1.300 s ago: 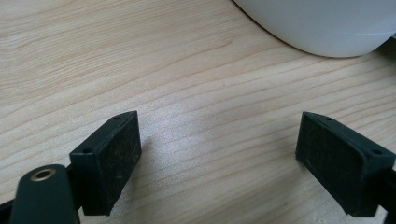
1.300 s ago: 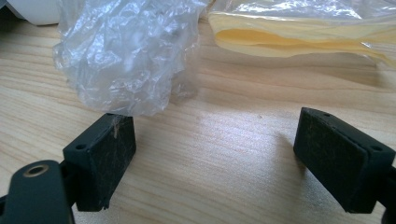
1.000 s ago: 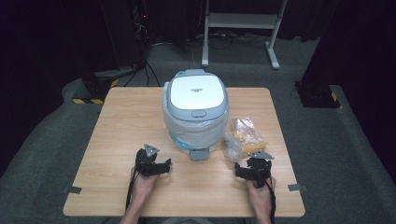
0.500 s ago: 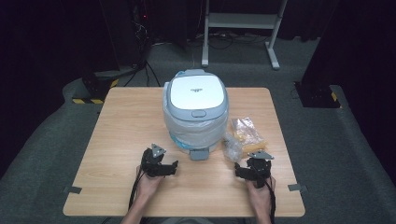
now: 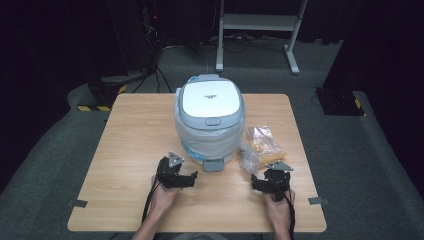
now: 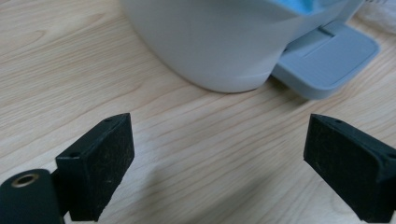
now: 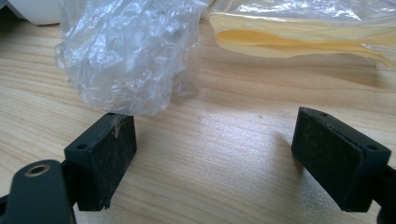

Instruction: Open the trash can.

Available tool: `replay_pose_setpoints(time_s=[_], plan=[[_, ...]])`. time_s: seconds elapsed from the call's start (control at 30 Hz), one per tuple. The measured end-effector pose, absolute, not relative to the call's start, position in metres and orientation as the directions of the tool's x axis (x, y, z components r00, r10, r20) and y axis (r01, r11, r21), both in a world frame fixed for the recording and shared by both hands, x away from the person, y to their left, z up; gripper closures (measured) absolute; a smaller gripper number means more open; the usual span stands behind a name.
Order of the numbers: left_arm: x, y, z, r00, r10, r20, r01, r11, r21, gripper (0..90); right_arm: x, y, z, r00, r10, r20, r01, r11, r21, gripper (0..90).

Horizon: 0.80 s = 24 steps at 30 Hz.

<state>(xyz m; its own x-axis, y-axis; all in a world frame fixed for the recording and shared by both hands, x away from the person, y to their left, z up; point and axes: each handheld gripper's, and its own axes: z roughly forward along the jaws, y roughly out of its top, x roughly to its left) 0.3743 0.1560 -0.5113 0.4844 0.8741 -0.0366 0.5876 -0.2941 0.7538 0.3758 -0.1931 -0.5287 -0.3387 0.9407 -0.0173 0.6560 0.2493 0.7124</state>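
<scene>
Wooden table [image 5: 125,150] carries a closed bin [image 5: 209,122], probably light but bulky, best taken at its grey pedal [image 6: 327,58], and a soft, slippery bag [image 7: 126,56] beside it; left gripper [image 6: 219,170] and right gripper [image 7: 215,161] gape wide, empty.

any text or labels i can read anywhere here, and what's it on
No text can be read here.
Small dark mark, perhaps a brand, on the white lid of the bin: too small and blurred to read.
Black and yellow hazard stripes on the floor beside the table: a sign, no words.
Plastic bag and yellow packet: no print visible.
</scene>
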Motion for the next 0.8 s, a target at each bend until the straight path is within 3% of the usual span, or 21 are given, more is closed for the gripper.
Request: replay_pose_setpoints(time_s=[0.8], plan=[[0.387, 0.132, -0.503, 0.494, 0.865, -0.086, 0.580, -0.254, 0.774, 4.4, 0.376, -0.193, -0.529, -0.340, 0.940, -0.016, 0.656, 0.250, 0.712, 14.0]])
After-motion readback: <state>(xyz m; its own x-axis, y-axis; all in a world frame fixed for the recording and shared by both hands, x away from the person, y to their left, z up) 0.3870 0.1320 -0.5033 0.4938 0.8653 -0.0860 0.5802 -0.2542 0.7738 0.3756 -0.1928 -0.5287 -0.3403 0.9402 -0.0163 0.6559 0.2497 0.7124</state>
